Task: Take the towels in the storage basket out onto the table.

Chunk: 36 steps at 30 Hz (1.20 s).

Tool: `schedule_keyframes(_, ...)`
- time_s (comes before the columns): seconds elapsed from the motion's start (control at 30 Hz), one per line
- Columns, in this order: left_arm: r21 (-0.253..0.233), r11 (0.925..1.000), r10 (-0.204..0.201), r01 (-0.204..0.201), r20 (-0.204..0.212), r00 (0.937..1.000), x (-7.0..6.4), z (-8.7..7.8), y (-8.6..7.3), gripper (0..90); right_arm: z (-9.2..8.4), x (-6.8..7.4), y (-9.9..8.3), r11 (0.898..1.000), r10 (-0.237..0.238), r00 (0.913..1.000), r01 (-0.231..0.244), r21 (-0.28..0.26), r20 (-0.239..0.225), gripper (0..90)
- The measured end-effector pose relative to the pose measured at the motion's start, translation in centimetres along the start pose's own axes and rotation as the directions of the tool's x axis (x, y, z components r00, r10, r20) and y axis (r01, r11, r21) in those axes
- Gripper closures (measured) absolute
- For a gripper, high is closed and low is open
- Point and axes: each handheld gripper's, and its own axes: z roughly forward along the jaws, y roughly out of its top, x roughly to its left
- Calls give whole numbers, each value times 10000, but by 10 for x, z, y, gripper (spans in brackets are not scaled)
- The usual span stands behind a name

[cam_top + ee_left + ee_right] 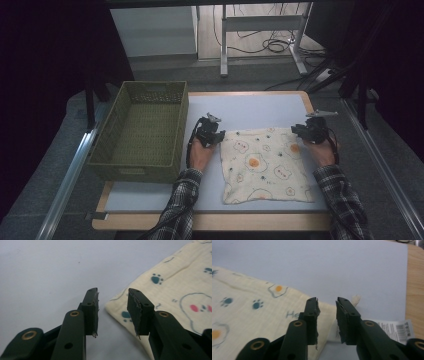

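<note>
Tools [216, 131] [304, 128] low at cloth [267, 165] corners

A lab-style recording station: a pale blue table [260, 107] with wooden edging, black curtains [45, 55] on both sides, and beyond the left gripper [212, 131] and right gripper [311, 128], loose cables [272, 46] around a metal stand's legs [225, 45].

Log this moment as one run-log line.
cloth: flat on mat | left gripper: open, at far left corner, no grip | right gripper: open, at far right corner, no grip | basket: left of cloth
</note>
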Motion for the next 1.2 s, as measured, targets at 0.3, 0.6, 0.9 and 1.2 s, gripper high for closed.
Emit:
schedule_keyframes(0.3,90,9999,92,-91,-57,9999,4,10,-3,526,23,-1,-4,9979,-305,9990,286,580,336,591)
schedule_keyframes(0.6,285,9993,214,-231,587,9980,-4,14,3,859,21,-2,-3,9961,311,9995,-309,831,-6,878)
schedule_keyframes(0.9,-173,9996,224,-233,-508,9985,11,19,14,884,12,9,12,9988,-257,9994,247,417,233,883)
schedule_keyframes(1.2,-838,9952,453,-499,-559,9974,6,-2,31,879,0,11,19,9998,-186,9998,187,-122,69,881)
